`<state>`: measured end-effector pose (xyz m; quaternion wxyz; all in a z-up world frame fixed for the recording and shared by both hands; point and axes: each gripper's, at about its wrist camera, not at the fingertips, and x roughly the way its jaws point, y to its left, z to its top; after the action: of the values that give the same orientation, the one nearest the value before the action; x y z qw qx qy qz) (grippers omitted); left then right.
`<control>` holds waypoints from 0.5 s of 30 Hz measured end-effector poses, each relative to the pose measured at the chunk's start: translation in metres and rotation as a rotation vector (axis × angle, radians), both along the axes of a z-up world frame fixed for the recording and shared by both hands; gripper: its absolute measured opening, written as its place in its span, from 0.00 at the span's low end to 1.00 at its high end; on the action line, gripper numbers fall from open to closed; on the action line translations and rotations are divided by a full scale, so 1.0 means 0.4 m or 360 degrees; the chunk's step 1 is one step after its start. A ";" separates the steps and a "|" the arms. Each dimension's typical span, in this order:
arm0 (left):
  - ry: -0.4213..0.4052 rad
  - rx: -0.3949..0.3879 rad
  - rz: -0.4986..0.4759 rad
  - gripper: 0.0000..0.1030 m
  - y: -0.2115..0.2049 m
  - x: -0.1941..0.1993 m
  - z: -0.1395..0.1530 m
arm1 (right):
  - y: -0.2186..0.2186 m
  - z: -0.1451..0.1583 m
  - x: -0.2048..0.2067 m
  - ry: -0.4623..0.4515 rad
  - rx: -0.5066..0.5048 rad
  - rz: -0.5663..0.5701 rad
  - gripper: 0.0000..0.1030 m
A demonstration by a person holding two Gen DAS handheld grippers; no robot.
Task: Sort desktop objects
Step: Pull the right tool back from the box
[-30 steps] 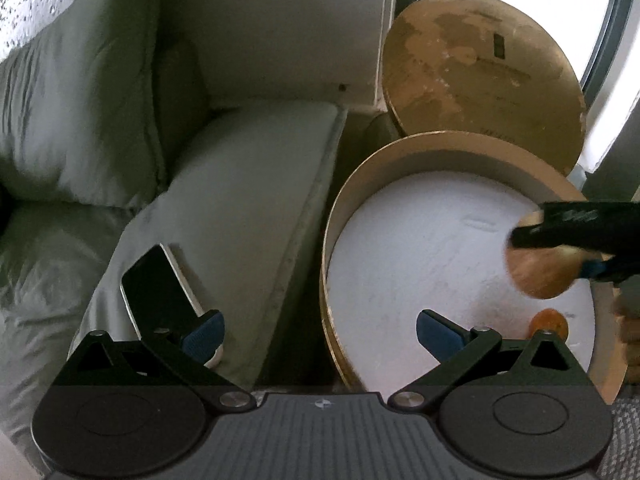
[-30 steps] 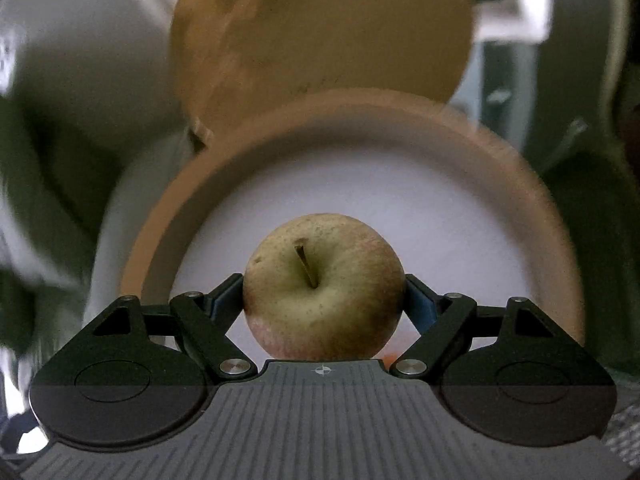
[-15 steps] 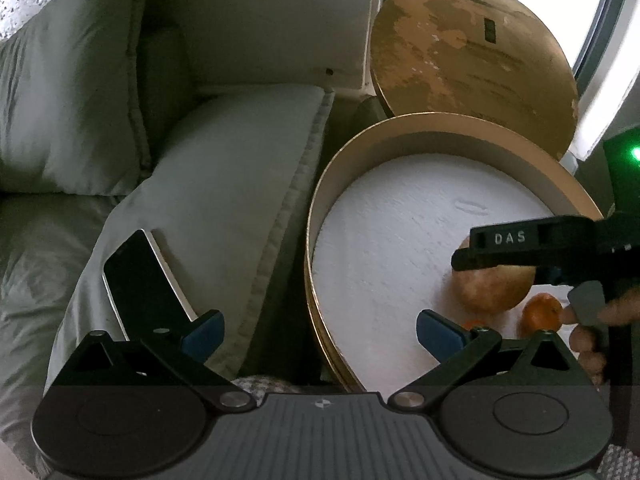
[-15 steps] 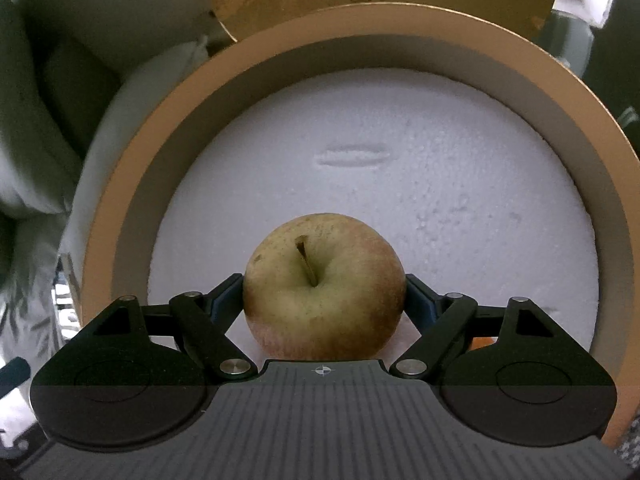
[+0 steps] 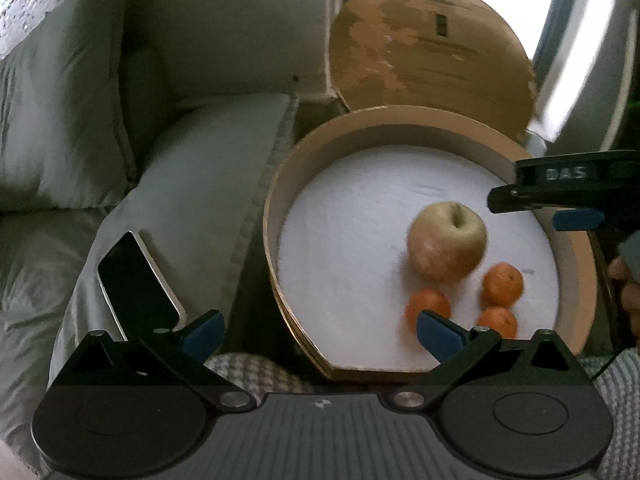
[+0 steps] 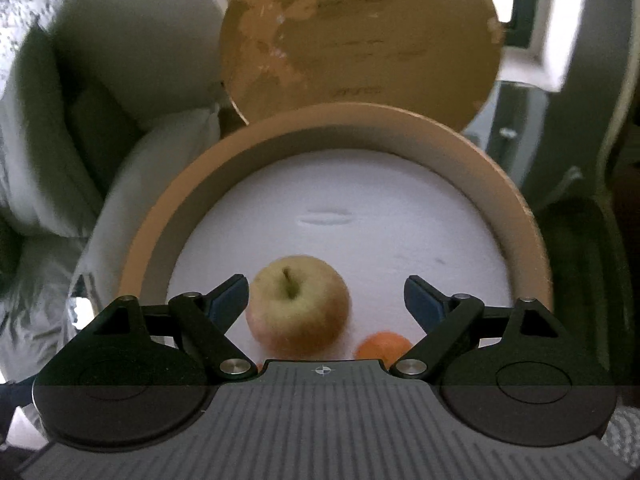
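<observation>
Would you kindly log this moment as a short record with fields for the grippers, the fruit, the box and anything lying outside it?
left gripper: open, empty
right gripper: open, apple between the fingers but not gripped
apple: in the round box, stem up, on the white foam
oranges: three, in the box near the apple
round box: open
lid: upright behind the box
phone: outside the box, on the cushion

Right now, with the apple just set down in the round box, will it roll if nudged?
Probably. The apple is round and sits free on the flat white liner, apart from the open right gripper. It stands stem-up, so it may rock first. The tangerines beside it could stop it.
</observation>
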<state>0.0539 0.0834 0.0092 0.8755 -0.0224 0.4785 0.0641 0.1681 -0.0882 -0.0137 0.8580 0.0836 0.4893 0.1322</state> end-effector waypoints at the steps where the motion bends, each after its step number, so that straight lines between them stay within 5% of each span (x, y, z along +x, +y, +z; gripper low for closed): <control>1: 0.0001 0.0001 -0.0012 0.99 -0.011 -0.010 0.001 | -0.019 0.006 -0.024 0.0000 0.0016 -0.0014 0.86; 15: -0.0062 0.0066 -0.0166 0.99 -0.135 -0.121 0.023 | -0.228 0.008 -0.284 0.0011 0.0235 -0.0230 0.86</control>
<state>0.0057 0.0292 0.0183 0.8870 0.0193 0.4605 0.0279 0.0544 -0.1795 -0.0106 0.8551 0.1823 0.4738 0.1053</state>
